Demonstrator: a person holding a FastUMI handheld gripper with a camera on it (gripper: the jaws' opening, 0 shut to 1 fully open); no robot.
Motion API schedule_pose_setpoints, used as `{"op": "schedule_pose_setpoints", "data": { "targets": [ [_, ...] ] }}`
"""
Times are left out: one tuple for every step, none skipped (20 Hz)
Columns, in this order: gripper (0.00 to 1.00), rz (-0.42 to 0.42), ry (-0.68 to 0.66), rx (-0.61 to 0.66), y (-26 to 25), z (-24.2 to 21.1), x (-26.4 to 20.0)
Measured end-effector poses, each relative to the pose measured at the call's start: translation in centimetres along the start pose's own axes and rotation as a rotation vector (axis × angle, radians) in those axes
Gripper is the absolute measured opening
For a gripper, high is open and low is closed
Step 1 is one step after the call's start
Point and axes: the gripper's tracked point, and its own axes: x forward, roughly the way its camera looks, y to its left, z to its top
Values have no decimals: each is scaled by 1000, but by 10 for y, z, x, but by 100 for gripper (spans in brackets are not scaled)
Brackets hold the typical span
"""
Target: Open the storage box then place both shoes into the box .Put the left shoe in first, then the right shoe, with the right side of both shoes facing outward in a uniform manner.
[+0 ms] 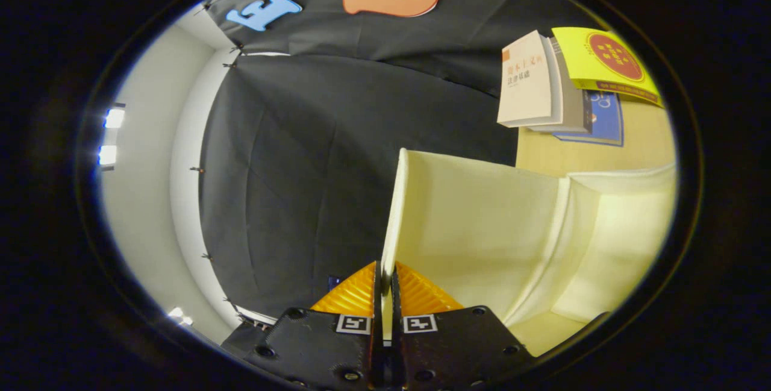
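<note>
My gripper [385, 282] is shut on the front edge of the storage box's cream lid [476, 216], both fingers pressing the thin panel from either side. The lid stands swung up, seen edge-on ahead of the fingers, its inner face turned to the right. To the right of the lid lies the pale open interior of the box [608, 246]. The view is rolled sideways.
Beyond the box, a wooden tabletop [644, 138] carries a stack of books: a white one [527, 81], a yellow one [605, 62] and a blue one [605, 117]. Black cloth wall hangs to the left of the lid, with a white wall and lights further left.
</note>
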Motion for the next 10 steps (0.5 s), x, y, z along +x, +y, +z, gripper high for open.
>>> {"op": "schedule_pose_setpoints", "data": {
  "targets": [
    [6,-21,-6,6,4,-7,10],
    [14,-19,-1,4,10,-1,15],
    [34,-23,10,-4,14,-3,23],
    [44,-40,16,-12,16,-7,25],
    [54,-60,28,-22,15,-12,28],
    [64,-81,38,-25,14,-17,27],
    [74,-100,41,-22,12,-22,23],
    [83,-118,34,-25,12,-24,20],
    [94,-151,29,-41,5,-27,14],
    [94,-188,28,-56,-4,-31,4]
  ]
}}
